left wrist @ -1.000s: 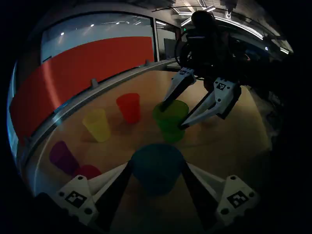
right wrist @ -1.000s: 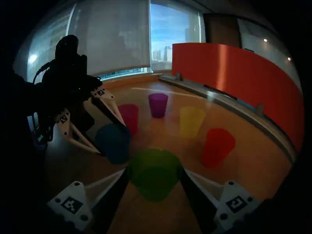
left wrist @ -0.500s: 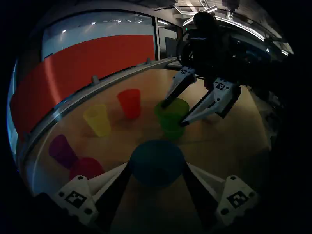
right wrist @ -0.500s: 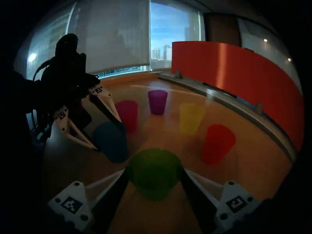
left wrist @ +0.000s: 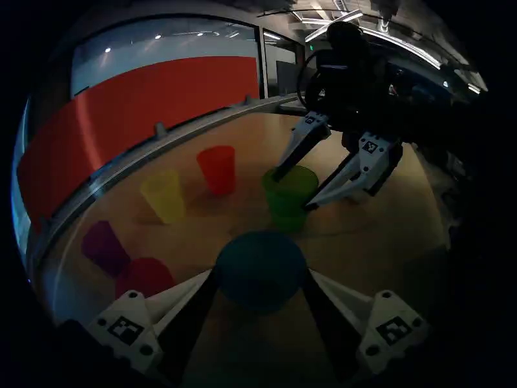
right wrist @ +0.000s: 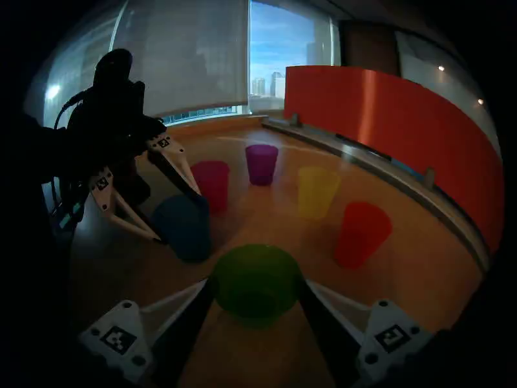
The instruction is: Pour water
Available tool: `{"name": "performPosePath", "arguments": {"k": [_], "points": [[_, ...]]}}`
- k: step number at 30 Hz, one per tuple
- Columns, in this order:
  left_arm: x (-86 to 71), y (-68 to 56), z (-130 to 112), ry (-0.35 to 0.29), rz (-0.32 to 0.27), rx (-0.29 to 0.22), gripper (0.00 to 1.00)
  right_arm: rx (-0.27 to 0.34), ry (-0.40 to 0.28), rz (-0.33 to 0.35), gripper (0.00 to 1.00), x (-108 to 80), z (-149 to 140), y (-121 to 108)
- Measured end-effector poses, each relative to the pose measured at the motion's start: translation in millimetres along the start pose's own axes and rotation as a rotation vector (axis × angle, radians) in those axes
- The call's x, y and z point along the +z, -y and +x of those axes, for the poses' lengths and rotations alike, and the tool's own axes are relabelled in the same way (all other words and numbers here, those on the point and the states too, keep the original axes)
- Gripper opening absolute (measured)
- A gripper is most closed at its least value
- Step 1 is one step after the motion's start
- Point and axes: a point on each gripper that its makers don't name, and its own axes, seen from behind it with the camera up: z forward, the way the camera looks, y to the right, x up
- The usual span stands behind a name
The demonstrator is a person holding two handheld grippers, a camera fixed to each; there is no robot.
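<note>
In the left gripper view a blue cup (left wrist: pixel 260 270) sits upright between the two fingers of my left gripper (left wrist: pixel 259 284), which is shut on it. Beyond it the right gripper (left wrist: pixel 294 192) clasps a green cup (left wrist: pixel 289 196). In the right gripper view the green cup (right wrist: pixel 256 282) is gripped by my right gripper (right wrist: pixel 255 294), shut on its sides, and I look down into its open mouth. The left gripper (right wrist: pixel 178 215) holds the blue cup (right wrist: pixel 183 226) at the left, with a dark figure behind it.
On the wooden table (right wrist: pixel 413 271) stand a red cup (right wrist: pixel 359 234), a yellow cup (right wrist: pixel 316 191), a purple cup (right wrist: pixel 261 163) and a magenta cup (right wrist: pixel 212 183). A long red panel (right wrist: pixel 400 123) borders the table's far edge. Windows lie behind.
Both cups have risen a little off the table, and the green cup has tipped so that more of its inside shows. The other cups have not moved.
</note>
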Motion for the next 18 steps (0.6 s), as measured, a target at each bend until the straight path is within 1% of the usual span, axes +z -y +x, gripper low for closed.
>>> {"name": "performPosePath", "arguments": {"k": [5,9,11,14,18], "points": [[1.8,-0.5,-6.8,0.022,-0.001,-0.011,0.89,0.014,0.001,-0.005,0.94,-1.5,-1.5,-1.2],[1.2,-2.0,-7.8,0.025,-0.007,-0.021,0.89,0.017,0.002,-0.011,0.96,-2.1,-2.4,-1.8],[0.2,-2.4,-8.9,0.029,-0.008,-0.023,0.93,0.015,0.008,-0.014,0.97,-2.3,-4.5,-1.9],[-0.9,-1.9,-11.5,0.037,-0.004,-0.021,0.93,0.011,0.018,-0.02,1.0,-2.8,-8.4,-1.5],[-2.6,-1.4,-15.9,0.046,0.004,-0.019,0.94,0.014,0.024,-0.024,1.0,-5.0,-12.7,-0.1]]}}
